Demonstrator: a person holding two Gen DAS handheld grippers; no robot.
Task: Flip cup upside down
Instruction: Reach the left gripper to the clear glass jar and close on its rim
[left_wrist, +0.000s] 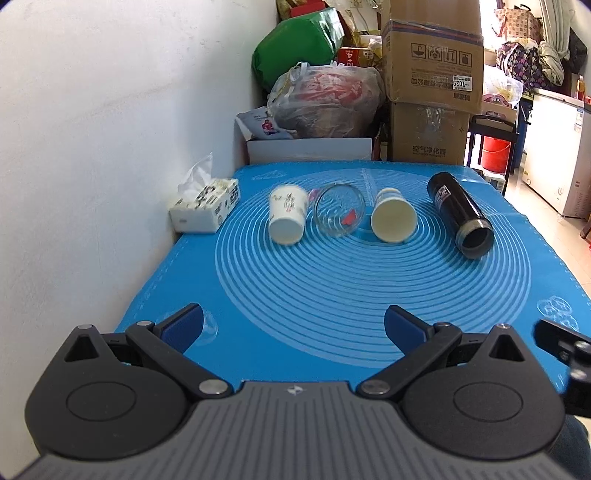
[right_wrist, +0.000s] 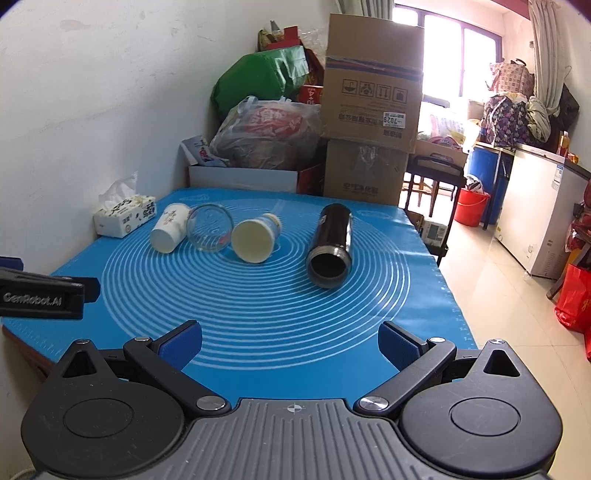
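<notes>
Several cups lie on their sides in a row on the blue mat (left_wrist: 332, 288): a white printed paper cup (left_wrist: 287, 218) with its base toward me, a clear glass (left_wrist: 340, 214), a cream paper cup (left_wrist: 392, 219) with its mouth toward me, and a black flask (left_wrist: 460, 219). The right wrist view shows the same row: white cup (right_wrist: 170, 228), glass (right_wrist: 209, 228), cream cup (right_wrist: 255, 238), flask (right_wrist: 330, 245). My left gripper (left_wrist: 293, 326) is open and empty at the mat's near edge. My right gripper (right_wrist: 290, 341) is open and empty, well short of the cups.
A tissue box (left_wrist: 205, 205) sits against the white wall at the mat's far left. Cardboard boxes (left_wrist: 432, 81) and bags (left_wrist: 325, 103) are stacked behind the table. The table's right edge drops to a tiled floor (right_wrist: 498, 295).
</notes>
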